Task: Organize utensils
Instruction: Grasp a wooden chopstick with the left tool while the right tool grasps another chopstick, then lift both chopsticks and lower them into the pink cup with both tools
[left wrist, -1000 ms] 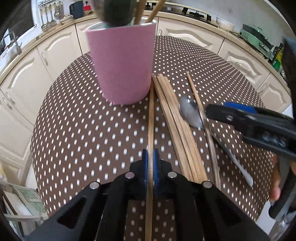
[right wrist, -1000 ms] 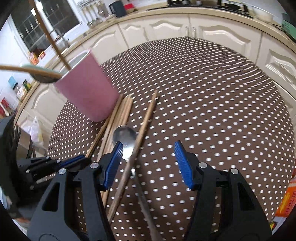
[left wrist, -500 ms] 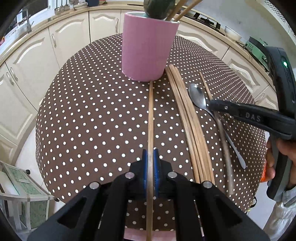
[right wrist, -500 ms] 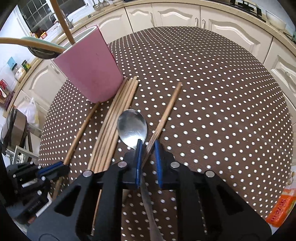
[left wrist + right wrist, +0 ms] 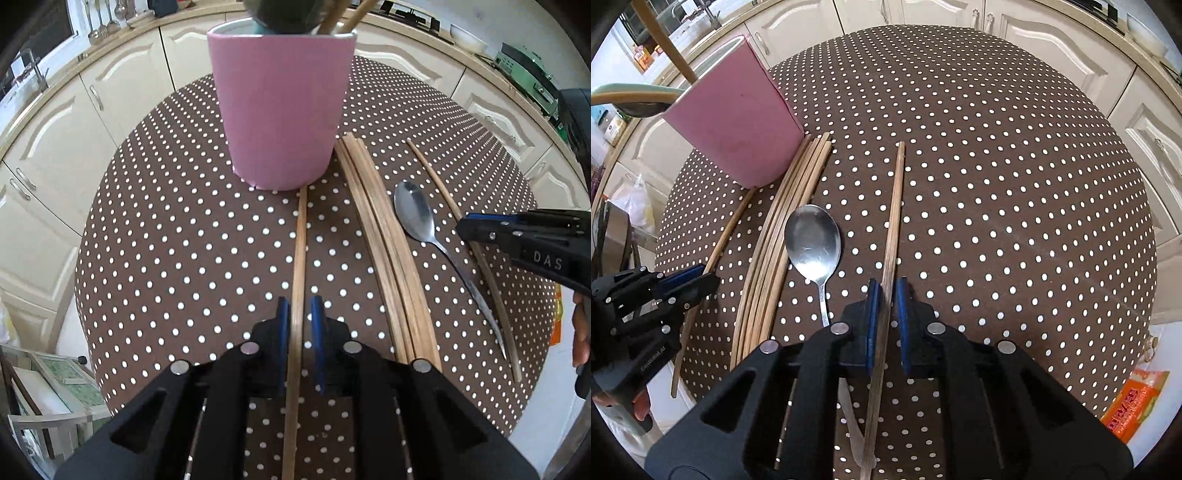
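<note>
A pink cup (image 5: pixel 282 114) is taken as the landmark; it stands upright on a round table covered in a brown dotted cloth (image 5: pixel 177 236), toward the far side, with wooden handles and a dark ladle head rising from its mouth.

A single chopstick (image 5: pixel 300 258) runs from the cup's base toward the near table edge. It lies between the blue pads of the left gripper (image 5: pixel 300 321), whose jaws are opening; narrow gaps are seen on both sides of the stick, so it is not pinched.

Just right of the cup's base a bundle of chopsticks (image 5: pixel 384 243) is laid lengthwise, its far ends touching or nearly touching the cup. Farther right a metal spoon (image 5: pixel 812 240) lies bowl toward the cup.

Beyond the spoon, another chopstick (image 5: pixel 894 206) is clamped between the pads of the right gripper (image 5: pixel 886 314); its near end passes under the gripper body.

Right of that stick, away from the cup, the cloth lies bare out to the table's curved rim. Left of the cup bare cloth also reaches the edge.
</note>
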